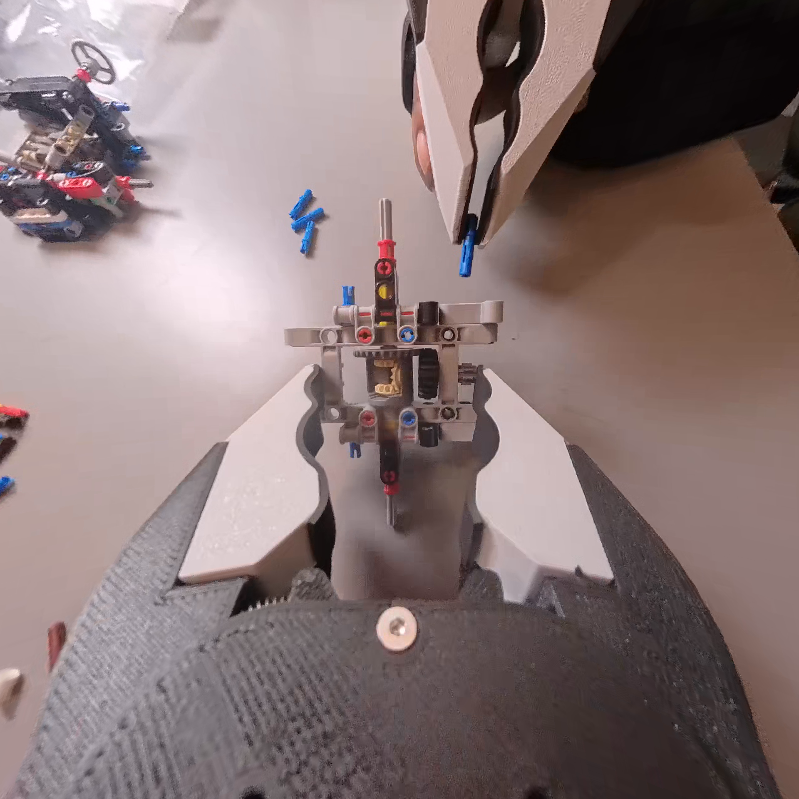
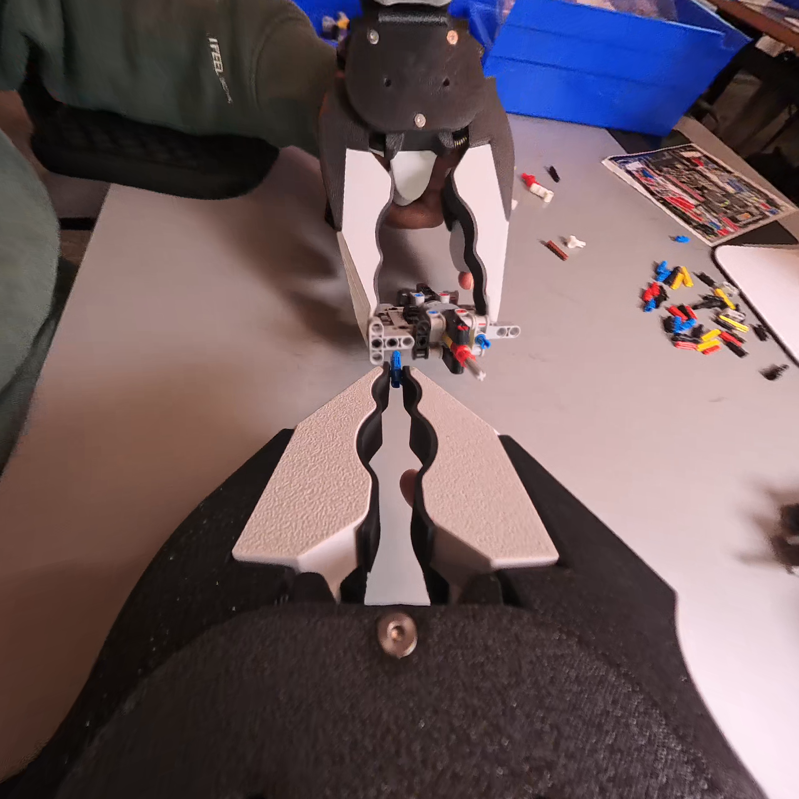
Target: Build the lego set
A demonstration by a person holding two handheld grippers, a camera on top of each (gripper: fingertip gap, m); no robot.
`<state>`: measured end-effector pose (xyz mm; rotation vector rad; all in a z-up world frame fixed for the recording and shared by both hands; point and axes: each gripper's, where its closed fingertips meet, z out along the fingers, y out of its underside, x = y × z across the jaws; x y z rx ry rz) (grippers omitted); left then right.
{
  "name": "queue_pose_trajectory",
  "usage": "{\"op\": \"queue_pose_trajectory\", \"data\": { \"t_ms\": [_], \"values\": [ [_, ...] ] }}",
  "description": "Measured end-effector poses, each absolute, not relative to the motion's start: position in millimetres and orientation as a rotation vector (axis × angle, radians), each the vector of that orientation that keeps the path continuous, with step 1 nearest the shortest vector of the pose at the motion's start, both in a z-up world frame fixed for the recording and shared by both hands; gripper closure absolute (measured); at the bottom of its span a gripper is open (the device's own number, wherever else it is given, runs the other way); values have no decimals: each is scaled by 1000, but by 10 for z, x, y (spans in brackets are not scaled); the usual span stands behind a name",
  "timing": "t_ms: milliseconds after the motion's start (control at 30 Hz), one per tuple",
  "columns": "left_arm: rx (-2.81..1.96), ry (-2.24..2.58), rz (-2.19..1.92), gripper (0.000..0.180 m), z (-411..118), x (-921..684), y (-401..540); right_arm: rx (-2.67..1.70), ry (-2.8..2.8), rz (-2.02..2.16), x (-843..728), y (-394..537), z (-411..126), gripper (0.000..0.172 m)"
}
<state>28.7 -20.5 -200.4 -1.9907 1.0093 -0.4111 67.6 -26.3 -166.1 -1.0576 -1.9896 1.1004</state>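
The right hand-held gripper point(image 2: 394, 372) pinches a small blue plastic peg point(image 2: 394, 366) beside the grey toy-brick gear frame point(image 1: 391, 376), which the left hand-held gripper point(image 1: 395, 380) squeezes.

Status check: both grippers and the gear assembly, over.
Left gripper clamped on grey gear assembly, held off the table. Right gripper shut on blue pin, tip just short of the assembly. Nothing between them.

Printed matter: green garment point(image 2: 173, 65), pale lettering on the chest, blurred; printed instruction sheet point(image 2: 696, 194) on the table, dense coloured print too small to read; nothing else lettered
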Motion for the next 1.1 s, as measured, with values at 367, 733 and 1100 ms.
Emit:
{"op": "queue_pose_trajectory", "data": {
  "t_ms": [367, 733, 1100],
  "values": [
    [-1971, 976, -347, 112, -2025, 238, -259, -1090, -2073, 1062, 629, -387, -1839, 168],
    [-1956, 978, -353, 112, -2009, 316, -251, -1112, -2071, 1149, 642, -439, -1803, 168],
    [-1838, 755, -578, 112, -1648, 356, -193, -1168, -1764, 1576, 624, -329, -1282, 168]
  ]
}}
